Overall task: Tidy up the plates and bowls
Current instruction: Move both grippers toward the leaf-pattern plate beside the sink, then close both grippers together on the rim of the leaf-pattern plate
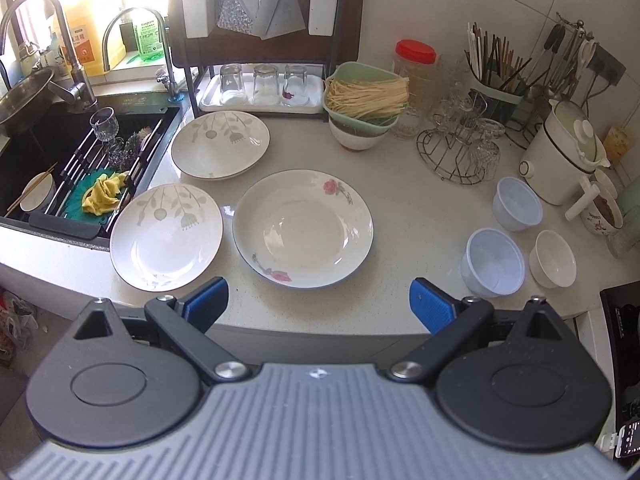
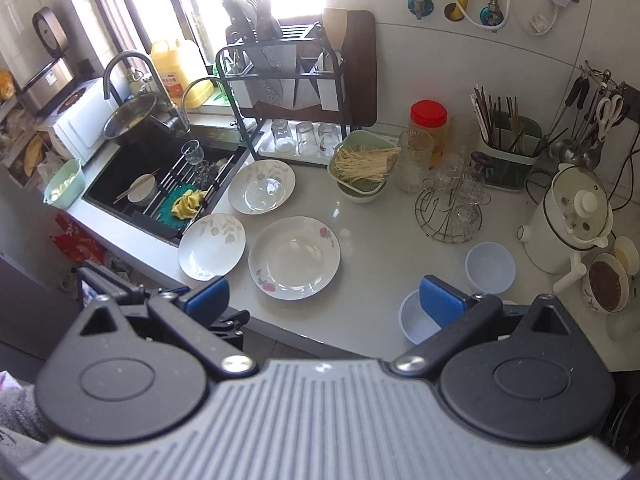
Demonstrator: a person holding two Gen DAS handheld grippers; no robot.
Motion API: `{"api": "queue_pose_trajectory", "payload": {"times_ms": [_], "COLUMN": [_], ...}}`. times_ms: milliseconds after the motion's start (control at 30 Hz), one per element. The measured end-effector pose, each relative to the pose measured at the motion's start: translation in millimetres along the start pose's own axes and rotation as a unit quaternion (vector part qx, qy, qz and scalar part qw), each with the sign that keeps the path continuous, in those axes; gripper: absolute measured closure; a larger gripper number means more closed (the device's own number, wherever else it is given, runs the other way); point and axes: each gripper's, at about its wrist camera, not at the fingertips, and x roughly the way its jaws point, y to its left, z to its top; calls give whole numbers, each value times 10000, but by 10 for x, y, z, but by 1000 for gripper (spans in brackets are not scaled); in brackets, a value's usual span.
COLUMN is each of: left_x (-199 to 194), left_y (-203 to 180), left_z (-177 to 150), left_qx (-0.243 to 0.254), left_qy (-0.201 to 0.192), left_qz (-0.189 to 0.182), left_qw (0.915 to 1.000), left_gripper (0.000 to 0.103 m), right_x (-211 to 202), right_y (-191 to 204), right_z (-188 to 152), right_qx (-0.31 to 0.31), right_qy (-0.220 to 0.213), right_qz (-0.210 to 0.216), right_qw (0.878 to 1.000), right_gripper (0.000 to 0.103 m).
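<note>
Far left: sink (image 1: 80, 128) with a wire rack across it; a yellow cloth (image 1: 105, 197) lies on the rack, and a small bowl with chopsticks (image 1: 37, 195) sits in the basin.

Counter (image 1: 400, 208), left part: three plates, none stacked. A leaf-pattern plate (image 1: 166, 237) sits at the near edge, just beside the sink. A second leaf-pattern plate (image 1: 220, 145) lies farther back, close to the dish rack (image 1: 260, 80). The rose-pattern plate (image 1: 303, 229), largest of the three, sits right of the near leaf plate, close to it; contact cannot be judged.

Centre far: green basket of dry noodles (image 1: 366, 98) resting on a bowl; red-lidded jar (image 1: 415, 60) behind it.

Right: two translucent plastic bowls (image 1: 492, 267), one nearer and one farther, apart from each other; a small white bowl (image 1: 553, 259) just right of the nearer one. White kettle (image 1: 560, 156) beyond them.

Left gripper (image 1: 318, 304): jaws spread wide, nothing between them, held at the near counter edge in front of the rose plate.

Right gripper (image 2: 324, 300): jaws likewise spread wide and empty, above the near counter edge; its right pad overlaps the nearer plastic bowl in view.
</note>
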Motion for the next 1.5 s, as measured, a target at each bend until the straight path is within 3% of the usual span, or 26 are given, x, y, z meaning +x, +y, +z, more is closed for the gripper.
{"api": "queue_pose_trajectory", "payload": {"times_ms": [367,533,633,733,1000,1267,1367,1500], "left_x": [13,37,34,15,19,157,221,385], "left_y": [-102,-173,-218,-232,-31,452,681,944], "left_z": [-11,-21,-49,-81,-122,-141,-56,115], "left_qx": [-163,-210,-320,-463,-663,-658,-556,-362], "left_qy": [-9,-9,-59,-103,-197,-313,-299,-300], "left_qz": [43,66,42,64,207,177,184,236], "left_qw": [9999,9998,9995,9989,9974,9972,9978,9986], "left_gripper": [4,4,4,4,4,4,4,4], "right_x": [-219,-202,-235,-207,221,888,1087,1398], "right_y": [-176,-280,-353,-428,-659,-559,-445,-252], "right_z": [22,5,6,-19,-260,-823,-936,-1026], "right_qx": [30,-34,-83,-89,-3,346,469,510], "right_qy": [-239,-139,-389,-483,-378,-1135,-1478,-1628], "right_qz": [28,-62,-283,-193,-139,-345,-560,-628], "right_qw": [9997,9999,9988,9986,9992,9923,9863,9833], "right_gripper": [0,0,0,0,0,0,0,0]}}
